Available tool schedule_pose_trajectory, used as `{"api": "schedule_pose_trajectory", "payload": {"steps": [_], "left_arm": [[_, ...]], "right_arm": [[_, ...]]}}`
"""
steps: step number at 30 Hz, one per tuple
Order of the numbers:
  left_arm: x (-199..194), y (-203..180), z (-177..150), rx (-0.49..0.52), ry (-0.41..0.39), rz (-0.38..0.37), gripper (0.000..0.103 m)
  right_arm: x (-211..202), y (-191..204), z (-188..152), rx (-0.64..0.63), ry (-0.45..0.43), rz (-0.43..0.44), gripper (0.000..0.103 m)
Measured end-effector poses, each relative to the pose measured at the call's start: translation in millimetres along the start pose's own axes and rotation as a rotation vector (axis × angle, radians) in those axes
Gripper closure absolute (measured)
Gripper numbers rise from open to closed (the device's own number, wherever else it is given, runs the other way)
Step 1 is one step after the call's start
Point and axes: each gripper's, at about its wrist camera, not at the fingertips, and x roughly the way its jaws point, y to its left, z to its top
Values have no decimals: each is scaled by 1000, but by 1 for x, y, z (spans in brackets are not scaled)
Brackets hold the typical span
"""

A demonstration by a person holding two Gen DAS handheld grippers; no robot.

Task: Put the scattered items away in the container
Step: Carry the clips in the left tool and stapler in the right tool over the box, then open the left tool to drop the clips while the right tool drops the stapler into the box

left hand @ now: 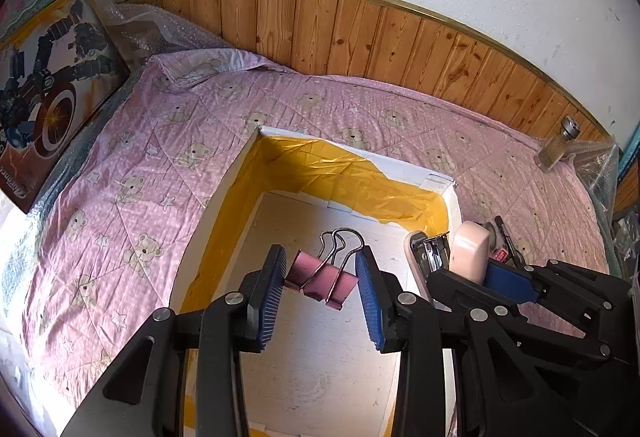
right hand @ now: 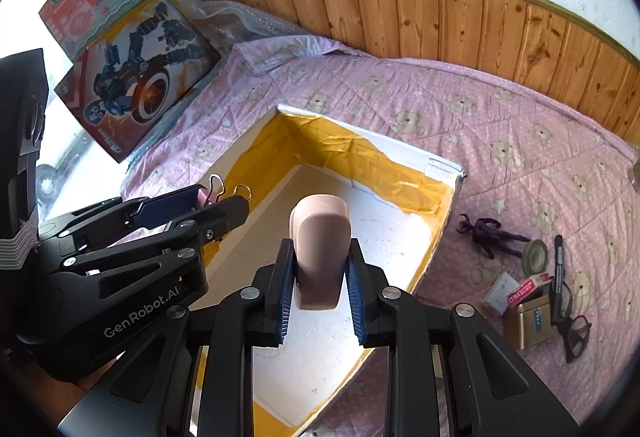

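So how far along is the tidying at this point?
Nothing shows inside the container yet; its visible floor is bare. In hand: the left gripper is shut on a pink binder clip and the right gripper on a pink stapler, both over the box. Left on the quilt: a purple figure, tape roll, marker, small boxes and glasses.

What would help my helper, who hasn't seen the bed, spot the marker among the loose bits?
Start from the white box with yellow lining on the pink quilt, and look at the clutter on its right. Past the tape roll lies the marker, just above the glasses. It is the only long, thin, black stick there.
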Motion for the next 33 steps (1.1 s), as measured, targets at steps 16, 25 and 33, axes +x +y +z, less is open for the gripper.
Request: {"api": "schedule_pose_trajectory", "payload": {"steps": [16,25,33], "left_arm": [[79,11,23,2,175,20,66],[123,9,25,34,225,32,65],[149,6,30,57,244,33,65]], "right_arm": [[64,-17,24,-62,138,-10,77],[98,-25,29,-116,223,-41,77],[107,-19,32,-187,239,-96,76]]}}
